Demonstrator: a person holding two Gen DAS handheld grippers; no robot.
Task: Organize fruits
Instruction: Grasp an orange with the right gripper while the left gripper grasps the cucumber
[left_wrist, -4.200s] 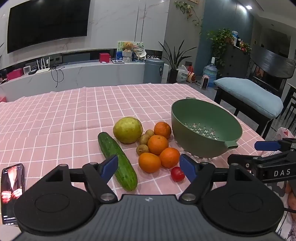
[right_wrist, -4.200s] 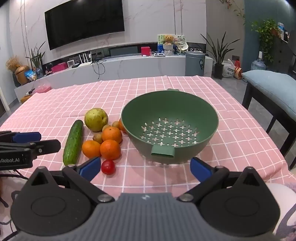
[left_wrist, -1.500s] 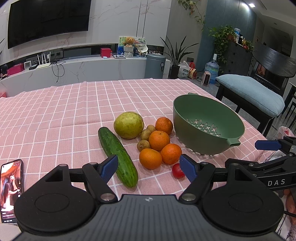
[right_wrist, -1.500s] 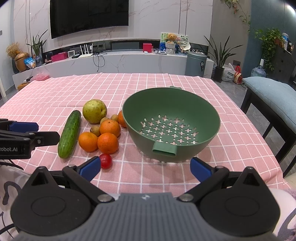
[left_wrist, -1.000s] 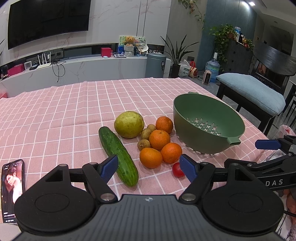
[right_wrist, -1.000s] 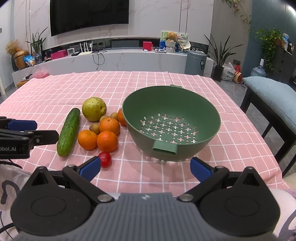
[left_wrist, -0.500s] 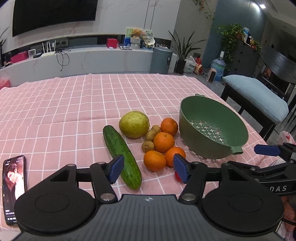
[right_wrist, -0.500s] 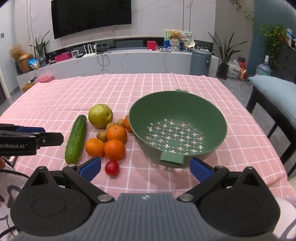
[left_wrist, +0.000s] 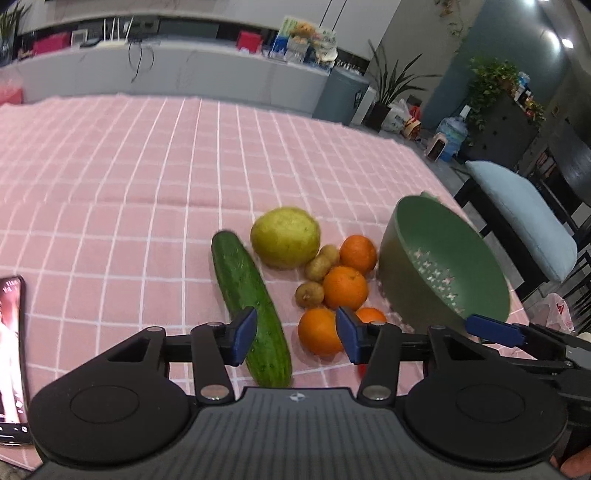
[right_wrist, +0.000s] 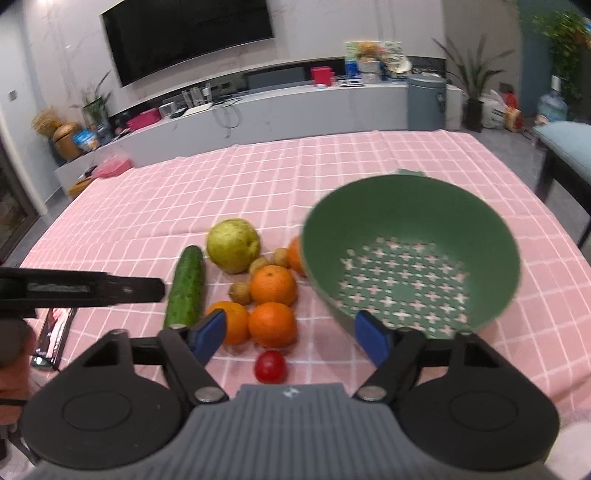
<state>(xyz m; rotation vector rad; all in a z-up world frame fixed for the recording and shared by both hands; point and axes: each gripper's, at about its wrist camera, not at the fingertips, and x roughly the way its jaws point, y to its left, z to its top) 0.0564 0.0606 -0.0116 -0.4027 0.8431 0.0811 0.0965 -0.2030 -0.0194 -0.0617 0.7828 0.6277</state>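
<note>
While nothing has yet gone into the green colander (right_wrist: 410, 254), both tools hang just short of the fruit pile on the pink checked tablecloth (left_wrist: 129, 177), so this looks like the approach to a first pick. The left gripper (left_wrist: 295, 334) is parted to a middling gap and holds nothing; its blue pads frame the near end of the cucumber (left_wrist: 249, 302) and the nearest orange (left_wrist: 320, 336). The right gripper (right_wrist: 291, 334) is spread wider, also empty, with a cherry tomato (right_wrist: 270, 366) lying just below its gap and two oranges (right_wrist: 272, 325) between the fingers in view. The pile sits just left of the colander: a large yellow-green pear (right_wrist: 232, 245), four oranges, three small brown kiwis (left_wrist: 309, 294) tucked among them, and the tomato at the near edge. The farthest orange (left_wrist: 357, 254) seems to touch the colander wall. A phone (left_wrist: 11, 354) lies at the table's left edge. The next move probably calls for one tool to descend on an outer fruit, close gently on the round skin, and lift clear without nudging its neighbours.
</note>
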